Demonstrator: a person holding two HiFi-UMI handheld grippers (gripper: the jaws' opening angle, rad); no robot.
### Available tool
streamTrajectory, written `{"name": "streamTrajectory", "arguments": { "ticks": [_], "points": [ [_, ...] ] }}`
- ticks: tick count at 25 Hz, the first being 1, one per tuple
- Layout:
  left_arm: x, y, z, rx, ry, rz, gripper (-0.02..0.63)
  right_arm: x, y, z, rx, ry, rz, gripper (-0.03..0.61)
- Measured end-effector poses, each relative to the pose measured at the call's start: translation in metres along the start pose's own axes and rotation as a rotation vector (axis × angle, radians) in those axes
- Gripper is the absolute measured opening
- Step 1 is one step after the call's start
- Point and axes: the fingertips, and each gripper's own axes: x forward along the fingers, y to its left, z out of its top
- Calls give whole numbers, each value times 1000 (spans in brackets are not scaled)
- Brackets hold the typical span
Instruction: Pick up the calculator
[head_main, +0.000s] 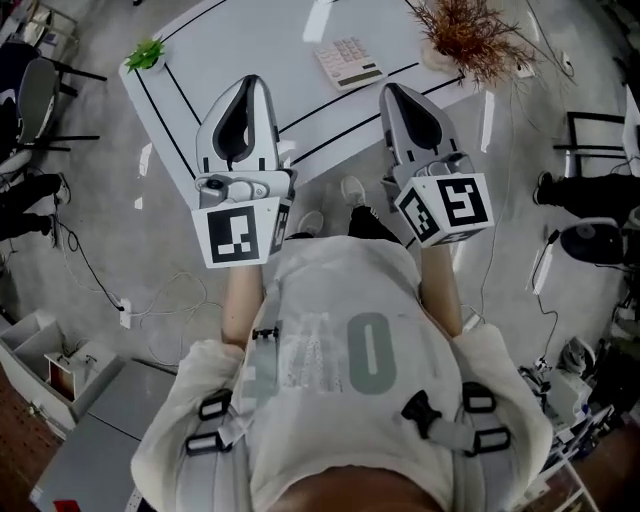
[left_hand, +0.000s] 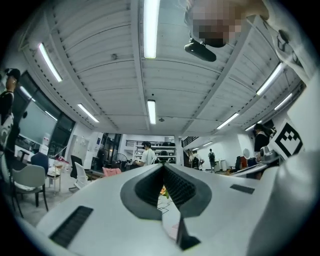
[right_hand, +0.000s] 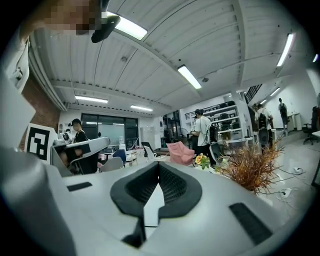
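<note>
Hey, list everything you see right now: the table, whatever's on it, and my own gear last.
table: one, white with black lines, top of the head view
calculator: one, pale with a dark display, lying on the table toward its right side
dried plant: one, reddish brown, at the table's right corner
green plant: one, small, green, at the table's left corner
floor: one, grey, around the table
shoes: two, white, on the floor below the table's near edge
left claw: one, white with dark pads, shut and empty, lower left of the calculator
right claw: one, white with dark pads, shut and empty, just below right of the calculator
</note>
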Motion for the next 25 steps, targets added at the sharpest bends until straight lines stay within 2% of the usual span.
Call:
{"name": "streamTrajectory", "arguments": {
  "ticks": [4,9,17,20,22,24,25],
  "points": [
    [20,-4,-4,33,-9,90,21,17,-28,-2,0,14,76,8],
    [39,-19,-8,55,-3,155,21,26,-52,-1,6,19,157,8],
    [64,-42,-16,92,12,204,21,36,-86,0,31,24,222,8],
    [68,-47,-18,109,16,211,21,40,-95,-3,119,31,254,9],
    [68,-48,-18,122,17,218,21,46,-100,-8,227,49,286,116],
    [67,-47,-18,130,19,228,21,54,-106,-17,371,81,310,257],
    [67,-46,-18,132,22,234,21,59,-110,-23,453,99,317,305]
  ]
}}
